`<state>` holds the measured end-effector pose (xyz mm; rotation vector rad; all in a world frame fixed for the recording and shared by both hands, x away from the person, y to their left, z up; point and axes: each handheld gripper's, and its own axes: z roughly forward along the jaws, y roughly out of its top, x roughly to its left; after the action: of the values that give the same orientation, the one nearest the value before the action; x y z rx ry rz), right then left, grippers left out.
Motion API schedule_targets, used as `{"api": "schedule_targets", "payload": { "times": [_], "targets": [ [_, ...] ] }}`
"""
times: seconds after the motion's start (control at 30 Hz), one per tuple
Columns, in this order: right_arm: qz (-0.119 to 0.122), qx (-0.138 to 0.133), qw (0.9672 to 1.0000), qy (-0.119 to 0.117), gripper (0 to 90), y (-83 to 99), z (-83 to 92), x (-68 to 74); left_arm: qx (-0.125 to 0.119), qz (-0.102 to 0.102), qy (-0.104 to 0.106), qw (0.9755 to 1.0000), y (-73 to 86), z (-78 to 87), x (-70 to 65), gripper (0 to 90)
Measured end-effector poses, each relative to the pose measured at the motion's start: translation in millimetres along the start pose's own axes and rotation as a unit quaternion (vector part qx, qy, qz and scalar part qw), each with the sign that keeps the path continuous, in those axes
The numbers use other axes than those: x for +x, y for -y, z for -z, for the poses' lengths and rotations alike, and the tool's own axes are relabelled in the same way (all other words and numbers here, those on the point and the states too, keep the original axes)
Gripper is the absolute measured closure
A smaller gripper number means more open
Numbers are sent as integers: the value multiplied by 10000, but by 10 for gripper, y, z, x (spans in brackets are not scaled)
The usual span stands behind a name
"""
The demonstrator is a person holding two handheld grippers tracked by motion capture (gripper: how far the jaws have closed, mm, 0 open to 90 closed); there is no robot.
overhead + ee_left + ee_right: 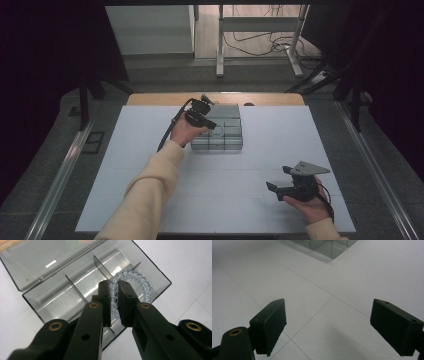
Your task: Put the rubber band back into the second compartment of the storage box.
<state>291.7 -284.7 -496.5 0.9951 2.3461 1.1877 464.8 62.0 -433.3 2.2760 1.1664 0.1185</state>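
Fingers (113,298) pinch clear bead bracelet (140,283) | over organizer box (62,293)

We see a smoky grey, see-through organiser box (62,293) with clear dividers, and in it a colourless, glassy bead bracelet (140,282). Our left hand-held gripper (113,302) is matt black with brass-coloured rivets; our right hand-held gripper (337,325) is black too, under a grey plate. The table (280,135) is pale white with thin grid lines and a wood-toned far edge. Our sleeve (145,195) is cream.
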Motion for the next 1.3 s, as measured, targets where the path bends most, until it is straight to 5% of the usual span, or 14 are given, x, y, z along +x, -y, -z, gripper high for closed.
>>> {"api": "schedule_targets", "payload": {
  "times": [0.43, 0.97, 1.3],
  "targets": [
    [-1, 7, 10000, 13, 139, 5, 8, 3, -5, 135, -59, 9999, -109, -126, 61, 818],
    [0, 28, 10000, 33, 139, 15, 3, -8, -156, 533, -270, 9981, -176, -278, 232, 818],
    [-10, 42, 10000, 33, 140, 18, 6, -16, -201, 607, -507, 9967, -276, -361, 237, 818]
  ]
}}
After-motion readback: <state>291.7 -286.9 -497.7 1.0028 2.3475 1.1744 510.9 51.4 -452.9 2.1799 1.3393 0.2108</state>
